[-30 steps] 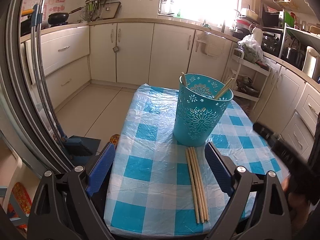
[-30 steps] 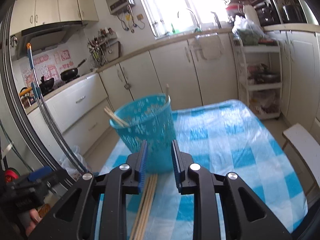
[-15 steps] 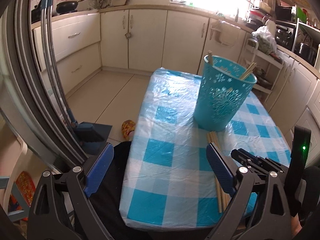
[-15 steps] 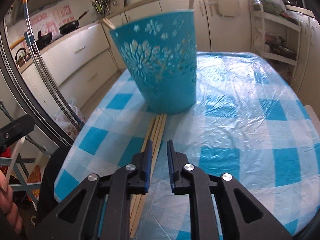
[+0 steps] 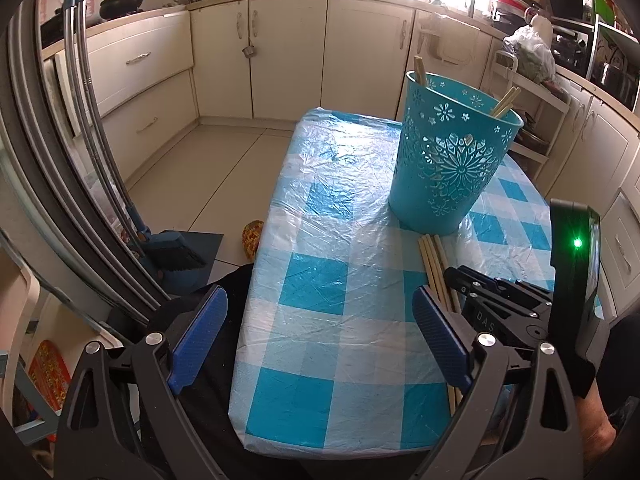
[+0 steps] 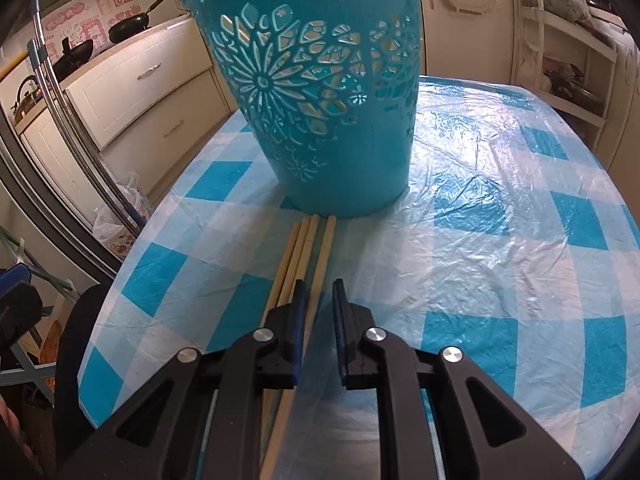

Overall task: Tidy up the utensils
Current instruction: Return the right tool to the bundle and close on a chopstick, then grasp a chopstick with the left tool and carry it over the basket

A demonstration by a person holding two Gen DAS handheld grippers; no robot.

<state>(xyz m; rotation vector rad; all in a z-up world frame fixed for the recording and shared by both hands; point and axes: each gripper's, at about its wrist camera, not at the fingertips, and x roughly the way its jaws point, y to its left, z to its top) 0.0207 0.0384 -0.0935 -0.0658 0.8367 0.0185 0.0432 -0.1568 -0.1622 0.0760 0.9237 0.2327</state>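
Note:
A turquoise cut-out basket (image 5: 448,160) (image 6: 320,100) stands on the blue-checked table (image 5: 340,280) (image 6: 480,240), with chopsticks (image 5: 505,102) leaning inside it. Several loose wooden chopsticks (image 5: 434,264) (image 6: 304,248) lie side by side just in front of it. My right gripper (image 6: 318,292) (image 5: 454,276) is low over them, its jaws closing. The rightmost chopstick runs through the narrow gap, and the pads do not press it. My left gripper (image 5: 320,340) stands wide open over the table's near left part, holding nothing.
A broom and dustpan (image 5: 176,256) rest on the tiled floor left of the table, beside metal poles (image 5: 92,128). Cream cabinets (image 5: 288,52) line the far walls. A white shelf rack (image 6: 560,60) stands at the right. A person's dark clothing (image 5: 224,360) is at the table's near edge.
Both grippers sank toward the table. The right one narrowed its jaws and came down from in front of the basket onto the loose chopsticks. The left stayed wide open.

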